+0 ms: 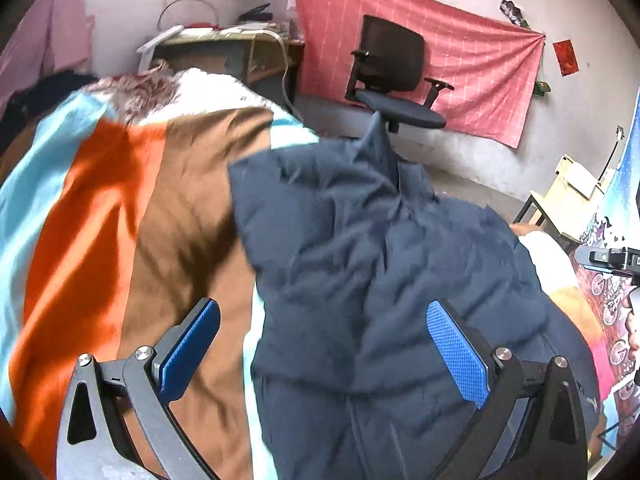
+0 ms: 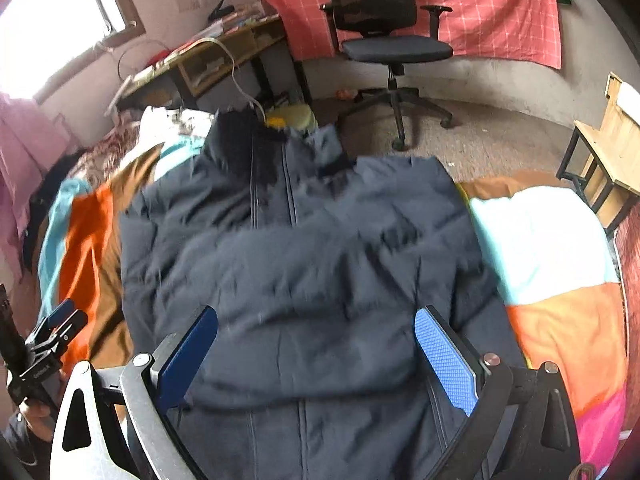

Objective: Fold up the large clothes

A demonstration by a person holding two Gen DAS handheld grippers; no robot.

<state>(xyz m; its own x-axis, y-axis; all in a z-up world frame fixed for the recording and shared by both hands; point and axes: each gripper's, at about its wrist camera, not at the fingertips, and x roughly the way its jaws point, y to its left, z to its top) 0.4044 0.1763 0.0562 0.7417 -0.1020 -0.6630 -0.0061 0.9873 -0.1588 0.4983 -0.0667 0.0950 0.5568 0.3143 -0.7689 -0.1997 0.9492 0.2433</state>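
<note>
A dark navy padded jacket (image 2: 304, 264) lies front-up on the bed, collar toward the far edge, a sleeve folded across its chest. In the left wrist view the jacket (image 1: 380, 264) fills the middle and right. My left gripper (image 1: 324, 344) hovers open over the jacket's left edge, one blue pad above the bedspread, the other above the fabric. My right gripper (image 2: 316, 352) stands open above the jacket's lower part, nothing between its pads. The left gripper (image 2: 60, 324) also shows at the far left of the right wrist view, held by a hand.
A striped bedspread (image 1: 120, 216) in orange, brown and pale blue covers the bed (image 2: 560, 248). A black office chair (image 2: 388, 36) stands on the floor beyond, a cluttered desk (image 2: 224, 52) to its left. A wooden stool (image 2: 608, 152) stands at the right.
</note>
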